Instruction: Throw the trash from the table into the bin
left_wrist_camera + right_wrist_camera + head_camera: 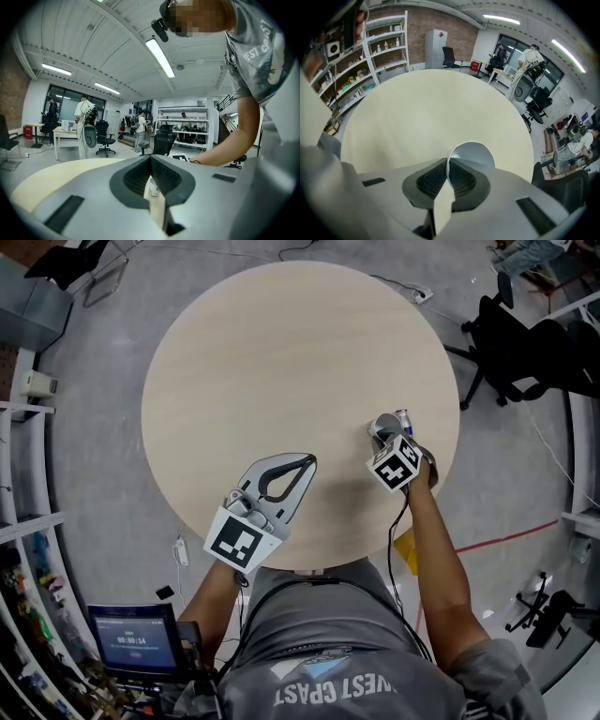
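The round counter [281, 352] is nearly bare, and what trash remains sits near its right edge, in front of the person's right arm. The right tongs [448, 163] point steeply down there and are clamped on the near rim of a white paper cup [474, 152]: the two pads meet with the thin cup wall pinched between them, and the cup's open mouth shows just past the tips. From overhead the cup is half hidden under the marker cube [394, 463] on that tool. A small can [403, 415] lies just beside the cup, on its far side; whether the two touch I cannot tell. The left tongs [307, 463] hang over the near middle of the counter, well apart from the cup, pointing roughly level and out across the top. Their tips are together. Through the slit behind those tips a small pale thing shows, too small to make out. Off the counter's right side stands a black office chair [511, 343] on the grey floor.
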{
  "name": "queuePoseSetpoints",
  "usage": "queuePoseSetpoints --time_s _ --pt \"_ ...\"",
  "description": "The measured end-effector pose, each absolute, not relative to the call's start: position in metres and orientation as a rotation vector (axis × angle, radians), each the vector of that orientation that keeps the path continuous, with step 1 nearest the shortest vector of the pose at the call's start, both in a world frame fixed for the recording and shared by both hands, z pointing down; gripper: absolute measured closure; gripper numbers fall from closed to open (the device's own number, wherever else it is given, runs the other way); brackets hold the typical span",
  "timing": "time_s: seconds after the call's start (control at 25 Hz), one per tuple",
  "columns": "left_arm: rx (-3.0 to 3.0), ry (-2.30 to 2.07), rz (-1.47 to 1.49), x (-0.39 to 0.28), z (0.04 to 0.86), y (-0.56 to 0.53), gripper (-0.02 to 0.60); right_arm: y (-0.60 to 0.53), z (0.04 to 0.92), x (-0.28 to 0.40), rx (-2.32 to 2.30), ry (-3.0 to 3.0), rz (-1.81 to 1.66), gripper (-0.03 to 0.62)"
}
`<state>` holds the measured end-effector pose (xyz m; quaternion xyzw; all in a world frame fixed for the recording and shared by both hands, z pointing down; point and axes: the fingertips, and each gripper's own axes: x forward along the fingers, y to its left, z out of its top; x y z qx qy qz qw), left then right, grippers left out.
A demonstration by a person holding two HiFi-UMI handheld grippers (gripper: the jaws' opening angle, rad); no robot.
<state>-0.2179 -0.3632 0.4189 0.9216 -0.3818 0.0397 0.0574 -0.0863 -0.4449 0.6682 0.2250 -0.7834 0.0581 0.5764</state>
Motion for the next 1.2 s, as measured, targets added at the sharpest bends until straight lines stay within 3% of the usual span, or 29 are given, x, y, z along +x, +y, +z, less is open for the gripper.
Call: queuePoseSetpoints --time_s 0.36,0.84,1.2 --pt "2.865 -1.155 0.071 -0.237 0.372 -0.306 0.541 -0.397 0.552 -0.119 0.717 -2.025 0.092 0.571" --pt "2.970 -1.040 0.099 -0.209 0.353 -0.304 0.541 -0.367 0.428 -0.113 0.910 -2.237 0.026 0.571" --pt "3.095 -0.958 -0.043 -0.230 0.284 -0.208 0.541 -0.252 0.313 -0.142 1.057 -2.324 -0.144 0.571"
